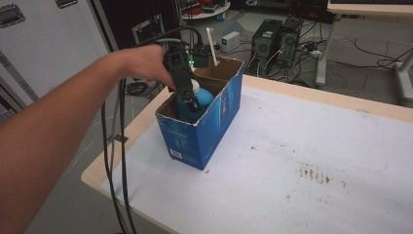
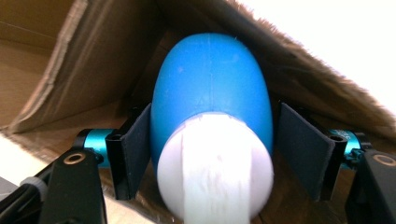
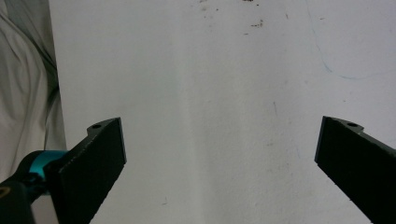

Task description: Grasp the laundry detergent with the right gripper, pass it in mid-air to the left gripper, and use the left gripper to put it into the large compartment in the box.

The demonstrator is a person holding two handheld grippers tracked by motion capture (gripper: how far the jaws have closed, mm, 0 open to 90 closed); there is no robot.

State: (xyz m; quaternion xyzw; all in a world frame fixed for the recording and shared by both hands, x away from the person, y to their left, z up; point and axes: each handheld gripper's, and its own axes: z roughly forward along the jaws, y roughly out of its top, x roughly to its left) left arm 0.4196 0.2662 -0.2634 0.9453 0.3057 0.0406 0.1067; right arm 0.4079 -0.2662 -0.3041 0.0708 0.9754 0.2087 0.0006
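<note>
The left forearm [image 1: 58, 131] is being stretched forward and up from the lower left, the hand [image 1: 141, 63] wrapped around the left gripper [image 1: 192, 105], which is being pointed steeply downward. Its jaws are being held slightly parted. The right gripper [image 3: 219, 158] is being held with its jaws spread wide.

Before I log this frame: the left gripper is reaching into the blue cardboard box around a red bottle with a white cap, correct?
Not quite: the bottle is blue, not red, as the left gripper view shows. The rest holds: the left gripper reaches into the blue cardboard box, its jaws either side of the bottle, which has a white cap.
</note>
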